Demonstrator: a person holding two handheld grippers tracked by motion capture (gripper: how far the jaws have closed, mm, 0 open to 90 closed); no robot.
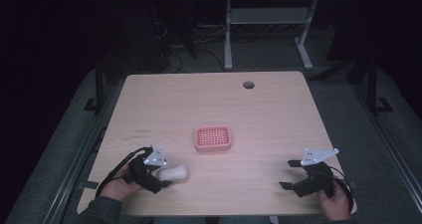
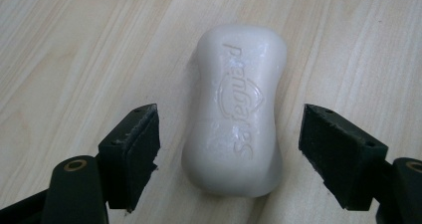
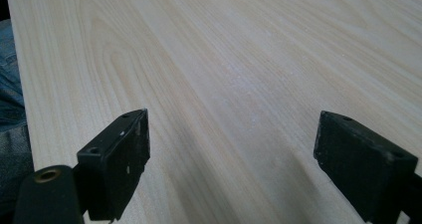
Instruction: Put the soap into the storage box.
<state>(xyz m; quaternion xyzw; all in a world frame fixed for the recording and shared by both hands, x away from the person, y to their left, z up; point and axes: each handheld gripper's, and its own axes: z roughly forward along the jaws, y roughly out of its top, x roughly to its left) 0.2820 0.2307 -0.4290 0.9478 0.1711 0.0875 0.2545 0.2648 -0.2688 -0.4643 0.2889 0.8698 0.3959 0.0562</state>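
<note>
I see a creamy white bar of soap (image 2: 235,119) with raised lettering, lying on my pale wood-grain table (image 1: 278,109). The soap dish (image 1: 213,138) is pink with a grid pattern. Both my grippers' jaws are black, each topped by a light grey plate.

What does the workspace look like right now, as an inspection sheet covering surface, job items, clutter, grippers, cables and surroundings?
Surface: light wooden table, round cable hole near the far edge.
Job's things: white soap bar lying flat; pink soap dish mid-table, nothing in it.
Clutter: nothing seen.
Grippers: left gripper open, jaws either side of the soap bar with gaps showing; right gripper open above bare wood.
Cables: black cable trailing from the left gripper.
Surroundings: dark room, white desk frame behind, grey floor.
</note>
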